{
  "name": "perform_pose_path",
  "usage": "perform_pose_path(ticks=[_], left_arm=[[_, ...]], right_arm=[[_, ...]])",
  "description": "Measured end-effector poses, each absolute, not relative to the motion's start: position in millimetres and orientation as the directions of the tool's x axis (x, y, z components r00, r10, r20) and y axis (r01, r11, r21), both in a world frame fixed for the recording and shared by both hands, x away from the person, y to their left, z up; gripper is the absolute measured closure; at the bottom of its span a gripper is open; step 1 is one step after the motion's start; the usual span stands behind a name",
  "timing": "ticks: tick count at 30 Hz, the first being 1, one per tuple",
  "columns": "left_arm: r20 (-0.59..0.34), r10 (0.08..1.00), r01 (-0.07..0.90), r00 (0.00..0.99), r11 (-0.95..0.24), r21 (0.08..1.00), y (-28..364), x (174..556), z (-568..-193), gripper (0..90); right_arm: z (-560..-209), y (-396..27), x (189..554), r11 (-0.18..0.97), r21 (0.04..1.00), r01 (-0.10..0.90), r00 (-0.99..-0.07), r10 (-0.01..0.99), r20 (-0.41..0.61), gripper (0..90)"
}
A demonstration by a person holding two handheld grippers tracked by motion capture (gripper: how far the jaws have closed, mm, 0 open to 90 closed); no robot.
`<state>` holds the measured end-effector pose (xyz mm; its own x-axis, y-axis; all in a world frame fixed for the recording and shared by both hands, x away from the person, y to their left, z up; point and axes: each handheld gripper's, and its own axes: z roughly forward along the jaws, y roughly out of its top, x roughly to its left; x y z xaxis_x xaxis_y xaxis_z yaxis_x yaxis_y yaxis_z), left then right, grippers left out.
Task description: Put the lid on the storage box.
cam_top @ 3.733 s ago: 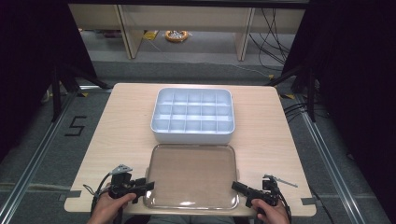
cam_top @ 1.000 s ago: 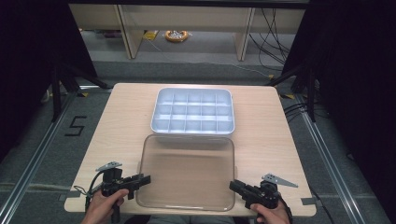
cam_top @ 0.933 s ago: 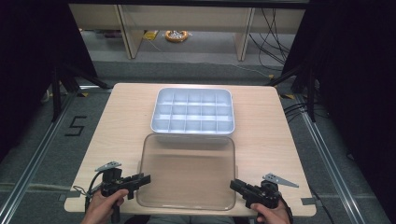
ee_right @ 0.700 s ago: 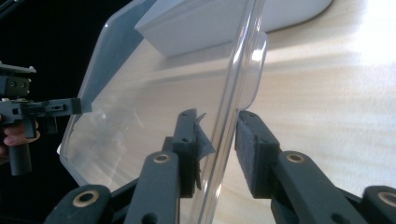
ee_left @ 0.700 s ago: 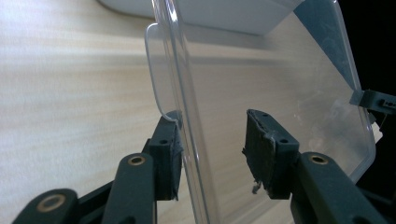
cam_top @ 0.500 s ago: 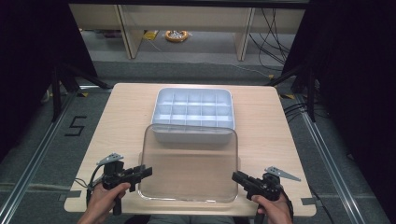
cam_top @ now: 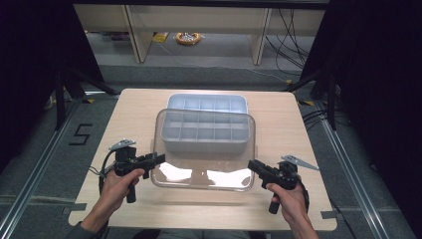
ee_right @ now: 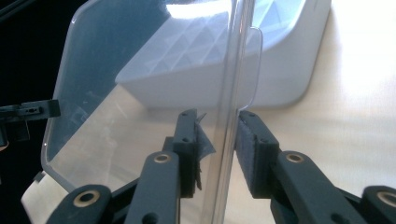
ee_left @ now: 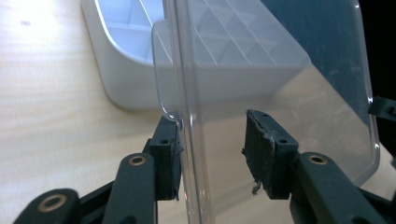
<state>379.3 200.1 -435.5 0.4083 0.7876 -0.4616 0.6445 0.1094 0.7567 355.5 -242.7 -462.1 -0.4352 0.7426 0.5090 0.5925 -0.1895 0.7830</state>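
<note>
Floor mark "5" [cam_top: 82, 134] left of table [cam_top: 134, 107]; lid [cam_top: 204, 172], organizer [cam_top: 206, 103] unlabelled.

A clear, see-through lid [cam_top: 204, 169] is catching two white glares. The divided box [cam_top: 206, 119] under it is showing pale blue-white. The table [cam_top: 139, 107] is showing light wood grain. Both the left gripper [cam_top: 159, 158] and right gripper [cam_top: 252, 165] are showing black.
</note>
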Motion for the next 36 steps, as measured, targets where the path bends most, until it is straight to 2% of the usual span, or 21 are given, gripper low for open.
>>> perform_pose_path(ticks=[1,2,4,7,8,11,16,18,19,23,24,32,34,36], left_arm=[[-0.465,0.782,0.644,0.414,0.109,0.757,201,384,-433,56.9],[-0.461,0.785,0.640,0.414,0.109,0.761,200,388,-431,56.9],[-0.467,0.786,0.635,0.404,0.126,0.762,198,397,-426,56.9],[-0.467,0.788,0.625,0.400,0.138,0.769,196,412,-418,56.9],[-0.467,0.788,0.621,0.401,0.140,0.771,196,417,-416,56.9],[-0.479,0.787,0.618,0.387,0.164,0.769,194,433,-410,56.8],[-0.492,0.791,0.612,0.364,0.195,0.767,190,459,-404,56.5],[-0.501,0.790,0.611,0.353,0.212,0.763,188,469,-404,56.5],[-0.500,0.793,0.612,0.348,0.212,0.762,187,478,-403,56.4],[-0.504,0.796,0.612,0.335,0.223,0.759,185,490,-404,56.4],[-0.506,0.796,0.612,0.332,0.226,0.758,185,493,-404,56.4],[-0.532,0.798,0.631,0.283,0.262,0.730,183,513,-417,56.4],[-0.537,0.799,0.640,0.272,0.266,0.721,182,517,-421,56.4],[-0.539,0.800,0.644,0.263,0.270,0.716,181,520,-423,56.3]], right_arm=[[-460,-243,361,-0.186,0.790,0.585,-0.435,0.750,0.499,71.0],[-454,-240,363,-0.216,0.762,0.610,-0.412,0.735,0.539,71.0],[-448,-241,380,-0.201,0.796,0.571,-0.428,0.755,0.497,70.8],[-441,-241,390,-0.207,0.801,0.562,-0.421,0.762,0.493,70.8],[-434,-239,399,-0.240,0.782,0.575,-0.393,0.758,0.521,70.8],[-427,-241,416,-0.213,0.822,0.528,-0.415,0.779,0.469,70.8],[-417,-238,434,-0.243,0.802,0.545,-0.380,0.781,0.495,70.2],[-417,-239,451,-0.246,0.811,0.531,-0.375,0.790,0.486,70.2],[-415,-237,453,-0.270,0.791,0.549,-0.351,0.785,0.511,69.8],[-418,-238,466,-0.254,0.805,0.536,-0.350,0.801,0.485,69.3],[-417,-236,467,-0.279,0.778,0.562,-0.326,0.790,0.519,69.3],[-428,-230,490,-0.305,0.753,0.583,-0.268,0.803,0.532,67.5],[-431,-232,495,-0.276,0.778,0.565,-0.283,0.820,0.497,67.3],[-432,-229,497,-0.312,0.749,0.584,-0.252,0.807,0.534,67.3]])
